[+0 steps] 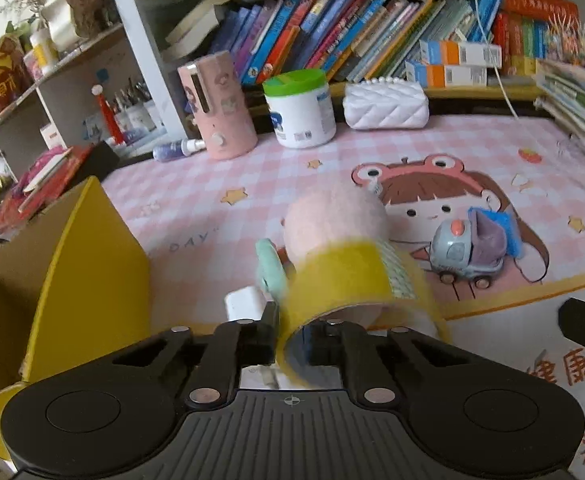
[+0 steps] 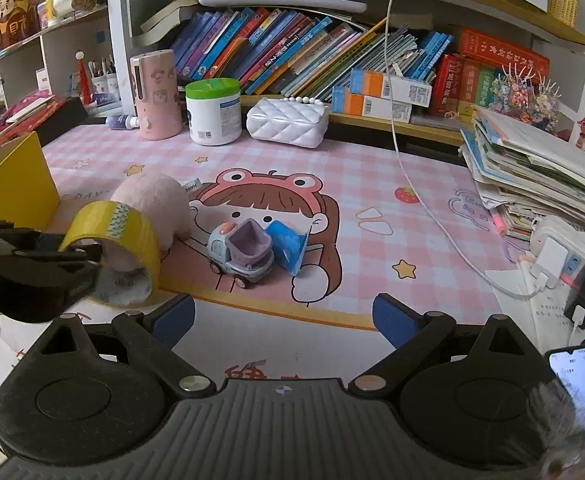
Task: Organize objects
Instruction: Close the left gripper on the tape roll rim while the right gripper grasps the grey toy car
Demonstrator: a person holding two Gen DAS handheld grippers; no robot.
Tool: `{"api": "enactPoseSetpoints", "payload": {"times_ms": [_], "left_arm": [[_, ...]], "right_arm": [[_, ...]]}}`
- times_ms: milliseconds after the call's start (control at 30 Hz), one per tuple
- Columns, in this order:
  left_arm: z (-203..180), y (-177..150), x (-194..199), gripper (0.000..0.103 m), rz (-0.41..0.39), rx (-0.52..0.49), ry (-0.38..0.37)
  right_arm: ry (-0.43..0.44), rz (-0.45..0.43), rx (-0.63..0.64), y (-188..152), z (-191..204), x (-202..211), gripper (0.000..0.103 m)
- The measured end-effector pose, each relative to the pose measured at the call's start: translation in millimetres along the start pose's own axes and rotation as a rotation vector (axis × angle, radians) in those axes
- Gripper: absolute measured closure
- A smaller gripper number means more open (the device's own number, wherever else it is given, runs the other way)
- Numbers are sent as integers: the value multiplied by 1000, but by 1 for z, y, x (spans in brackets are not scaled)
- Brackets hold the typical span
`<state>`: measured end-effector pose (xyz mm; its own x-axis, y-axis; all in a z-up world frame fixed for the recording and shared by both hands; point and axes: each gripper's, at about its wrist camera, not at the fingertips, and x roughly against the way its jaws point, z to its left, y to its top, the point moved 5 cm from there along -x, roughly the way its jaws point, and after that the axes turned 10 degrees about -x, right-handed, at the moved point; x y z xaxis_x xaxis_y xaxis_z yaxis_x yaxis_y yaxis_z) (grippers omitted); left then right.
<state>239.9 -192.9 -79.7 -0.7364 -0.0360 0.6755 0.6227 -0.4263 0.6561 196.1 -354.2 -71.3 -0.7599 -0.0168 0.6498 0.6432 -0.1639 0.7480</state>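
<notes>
Yellow cardboard box stands open just left of the left claw. Pink plush toy lies right behind that claw, toy truck ahead of the right claw, whose blue pads spread wide, empty. Yellow tape roll sits pinched by its wall in the left claw.

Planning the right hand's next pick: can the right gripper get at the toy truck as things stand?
Probably yes. The right gripper is open and empty, and the toy truck sits just ahead on the mat with bare space between. The blue packet leans against the truck's right side, so closing there may catch it.
</notes>
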Motion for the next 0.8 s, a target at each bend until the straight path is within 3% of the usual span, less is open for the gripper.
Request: {"api": "enactPoseSetpoints", "payload": {"times_ms": [100,300,500,800], "left_arm": [[4,-4,14,96,-14,-5,-19],[25,-20,34,96,3,103,-92],[39,-34,54,96,-15,176,-145],[46,-51,71,96,-7,183,-174]], "right_arm": [[2,-2,-8,4,0,-7,11],[24,6,-3,14,10,-31,26],[59,49,6,15,31,-72,26],[-14,82,-42,13,38,-122,28]]}}
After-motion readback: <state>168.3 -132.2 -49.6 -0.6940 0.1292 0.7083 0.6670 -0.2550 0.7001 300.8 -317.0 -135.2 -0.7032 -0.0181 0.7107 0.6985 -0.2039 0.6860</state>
